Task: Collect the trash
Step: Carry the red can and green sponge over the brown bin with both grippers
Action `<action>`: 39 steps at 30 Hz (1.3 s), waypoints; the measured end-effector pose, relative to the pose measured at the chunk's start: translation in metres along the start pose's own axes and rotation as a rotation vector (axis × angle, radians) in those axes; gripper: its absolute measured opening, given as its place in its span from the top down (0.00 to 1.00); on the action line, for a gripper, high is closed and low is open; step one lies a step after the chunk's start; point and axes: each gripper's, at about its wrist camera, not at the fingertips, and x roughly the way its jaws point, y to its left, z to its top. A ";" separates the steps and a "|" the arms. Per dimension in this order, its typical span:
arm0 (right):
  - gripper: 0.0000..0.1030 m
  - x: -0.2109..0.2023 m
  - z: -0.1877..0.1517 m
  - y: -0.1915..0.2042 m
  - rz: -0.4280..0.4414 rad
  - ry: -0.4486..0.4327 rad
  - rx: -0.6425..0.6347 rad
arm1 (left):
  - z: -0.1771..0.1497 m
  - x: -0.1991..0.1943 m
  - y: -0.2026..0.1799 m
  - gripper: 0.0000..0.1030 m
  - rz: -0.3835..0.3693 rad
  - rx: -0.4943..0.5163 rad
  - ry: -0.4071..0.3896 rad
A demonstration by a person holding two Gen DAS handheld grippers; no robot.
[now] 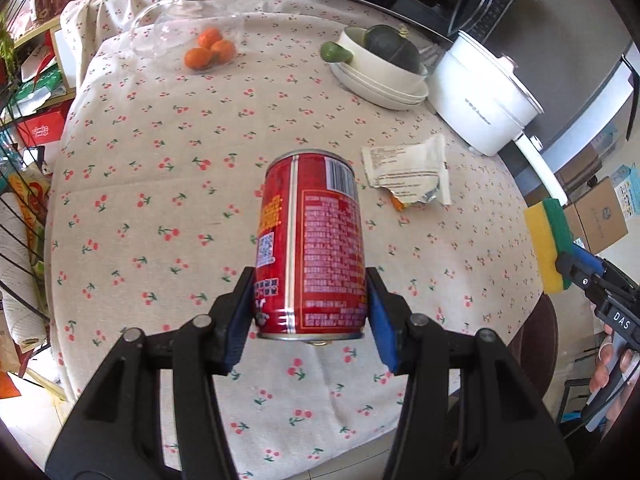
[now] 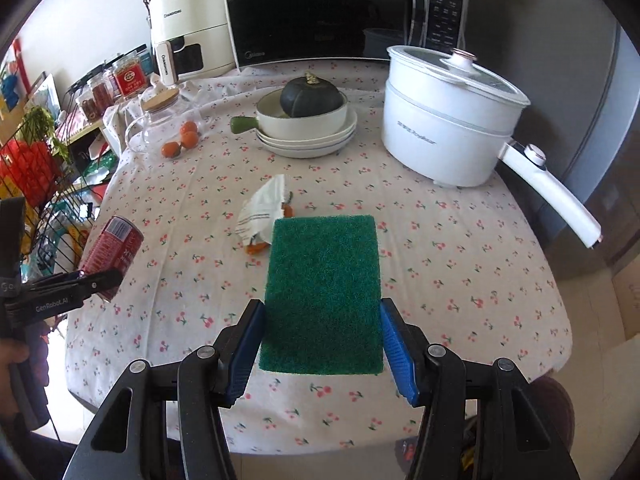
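Note:
A red drink can (image 1: 316, 240) hangs above the cherry-print tablecloth (image 1: 160, 200), with my left gripper (image 1: 310, 280) shut on its lower end. In the right wrist view the can (image 2: 114, 248) and left gripper (image 2: 96, 280) are at the table's left edge. My right gripper (image 2: 322, 308) is shut on a sponge (image 2: 324, 292), green side up, with both blue pads against its long sides. From the left wrist view, the sponge (image 1: 548, 244) shows its yellow body at the far right. A torn white wrapper (image 2: 264, 208) lies mid-table with orange peel bits (image 2: 256, 248) beside it.
At the back right stands a white electric pot (image 2: 448, 120) with a long handle. Stacked plates carry a pan (image 2: 308, 120) with a dark squash. Tangerines (image 2: 182, 142) and a glass teapot (image 2: 160, 120) sit back left. A microwave (image 2: 312, 12) lines the back, a wire rack (image 2: 44, 184) the left.

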 end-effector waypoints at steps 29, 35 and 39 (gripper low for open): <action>0.43 -0.068 -0.200 -0.242 -0.184 0.129 0.445 | -0.081 0.070 -0.273 0.47 -0.263 0.452 0.186; 0.43 -0.070 -0.222 -0.260 -0.205 0.159 0.485 | -0.103 0.086 -0.311 0.47 -0.320 0.527 0.244; 0.43 -0.072 -0.226 -0.266 -0.208 0.162 0.501 | -0.114 0.094 -0.333 0.47 -0.356 0.569 0.259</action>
